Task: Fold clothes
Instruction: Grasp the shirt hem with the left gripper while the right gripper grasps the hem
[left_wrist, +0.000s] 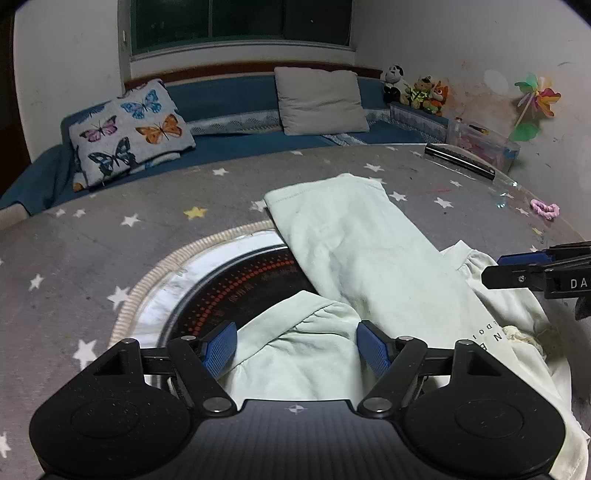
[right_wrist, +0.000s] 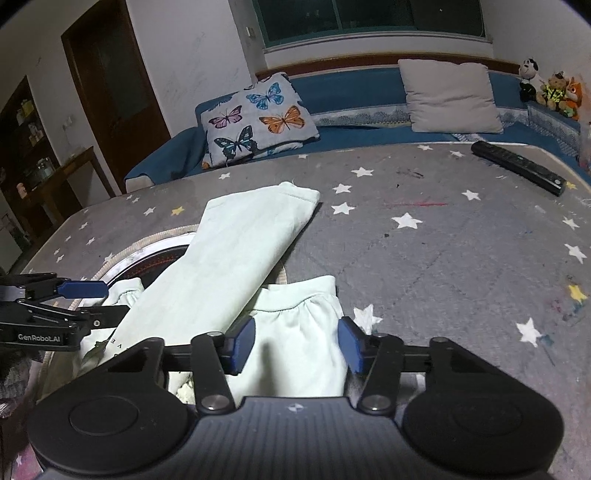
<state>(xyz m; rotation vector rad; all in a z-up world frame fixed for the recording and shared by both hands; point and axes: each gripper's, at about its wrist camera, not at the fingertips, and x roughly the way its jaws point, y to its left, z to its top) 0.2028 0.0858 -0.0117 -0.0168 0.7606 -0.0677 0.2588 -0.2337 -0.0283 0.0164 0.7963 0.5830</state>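
Pale-green garment (left_wrist: 369, 251) lies under the left tool (left_wrist: 295, 349) and right tool (right_wrist: 295, 341), both released.

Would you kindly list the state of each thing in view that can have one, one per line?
Left tool: open, astride one gathered cuff, not gripping.
Right tool: open, astride the other gathered cuff, not gripping.
Pale green garment: partly folded, one panel laid diagonally across, lying flat.
Remote control: lying flat on the star-patterned cover.
Window: appears shut, dark outside.
Door: closed.
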